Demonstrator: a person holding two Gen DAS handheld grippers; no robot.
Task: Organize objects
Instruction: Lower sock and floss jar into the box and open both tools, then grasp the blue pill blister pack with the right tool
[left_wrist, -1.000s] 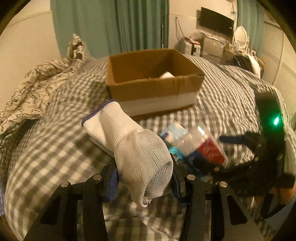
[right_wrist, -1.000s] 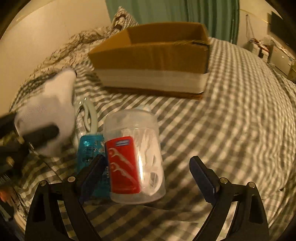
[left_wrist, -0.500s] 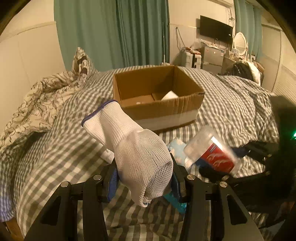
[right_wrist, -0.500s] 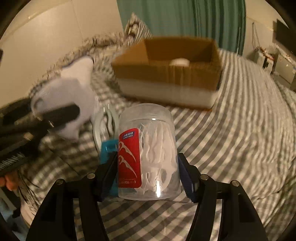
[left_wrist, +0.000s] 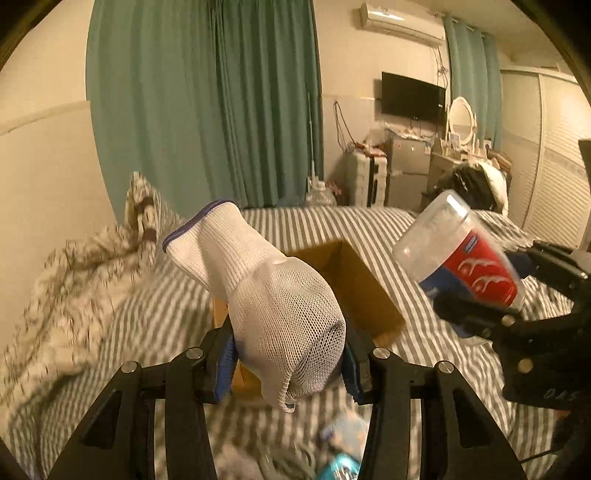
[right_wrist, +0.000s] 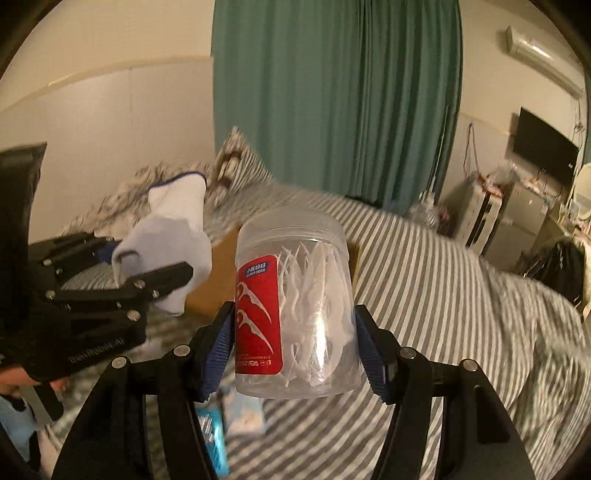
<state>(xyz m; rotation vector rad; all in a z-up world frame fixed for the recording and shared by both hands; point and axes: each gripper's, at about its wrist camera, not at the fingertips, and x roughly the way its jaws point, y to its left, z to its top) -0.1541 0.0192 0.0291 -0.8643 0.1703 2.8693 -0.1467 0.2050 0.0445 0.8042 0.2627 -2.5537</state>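
Observation:
My left gripper (left_wrist: 288, 365) is shut on a white mesh glove (left_wrist: 273, 295) with a blue cuff edge and holds it raised in front of the open cardboard box (left_wrist: 354, 288) on the bed. My right gripper (right_wrist: 295, 350) is shut on a clear plastic jar of floss picks (right_wrist: 295, 314) with a red label, also lifted above the bed. The jar also shows at the right of the left wrist view (left_wrist: 461, 251). The glove shows at the left of the right wrist view (right_wrist: 170, 251). The box (right_wrist: 218, 284) is mostly hidden behind both held objects.
A blue packet (right_wrist: 210, 439) and a small white packet (right_wrist: 245, 413) lie on the grey checked bedcover (right_wrist: 443, 295) below the grippers. A patterned duvet (left_wrist: 74, 295) is heaped at the left. Green curtains (left_wrist: 207, 103) hang behind; a dresser (left_wrist: 413, 177) stands beyond the bed.
Both grippers have lifted their objects up off the bed. The right gripper closed on the jar a second ago. The box now sits lower and is partly hidden behind the glove.

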